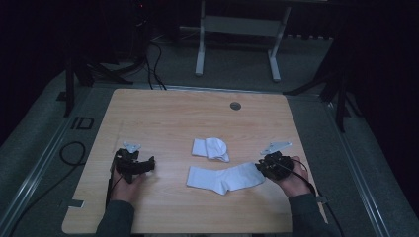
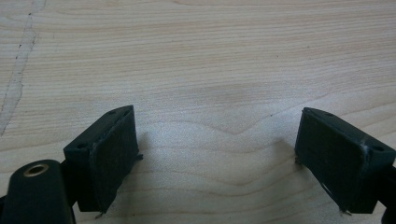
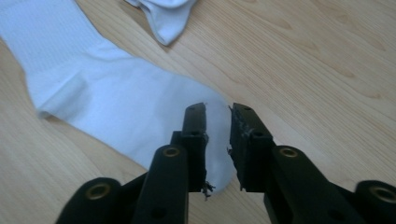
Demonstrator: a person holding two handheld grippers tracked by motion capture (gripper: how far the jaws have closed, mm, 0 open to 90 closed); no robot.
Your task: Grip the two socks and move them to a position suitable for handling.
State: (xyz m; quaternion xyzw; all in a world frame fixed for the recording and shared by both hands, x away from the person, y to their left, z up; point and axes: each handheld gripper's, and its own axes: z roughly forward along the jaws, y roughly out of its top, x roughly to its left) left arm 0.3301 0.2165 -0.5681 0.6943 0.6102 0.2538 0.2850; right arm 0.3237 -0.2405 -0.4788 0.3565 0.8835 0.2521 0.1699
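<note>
A white sock (image 1: 225,177) lies stretched flat on the wooden table (image 1: 173,113), its toe end toward the right. My right gripper (image 1: 261,167) is at that toe. In the right gripper view the sock (image 3: 116,102) runs off to the upper left, and the right gripper (image 3: 217,140) has a narrow gap between its jaws, with the toe lying flat under it and not pinched. A second white sock (image 1: 211,148), folded, lies just behind the first, and its tip (image 3: 163,16) shows at the top edge. My left gripper (image 1: 148,165) rests at the left, and its jaws (image 2: 217,154) stand wide apart over bare wood.
A round grey grommet (image 1: 235,105) sits near the table's far edge. Behind the table stands a white desk frame (image 1: 237,44) on grey floor. Black cables (image 1: 74,153) trail on the floor at the left. Dark stands flank both far corners.
</note>
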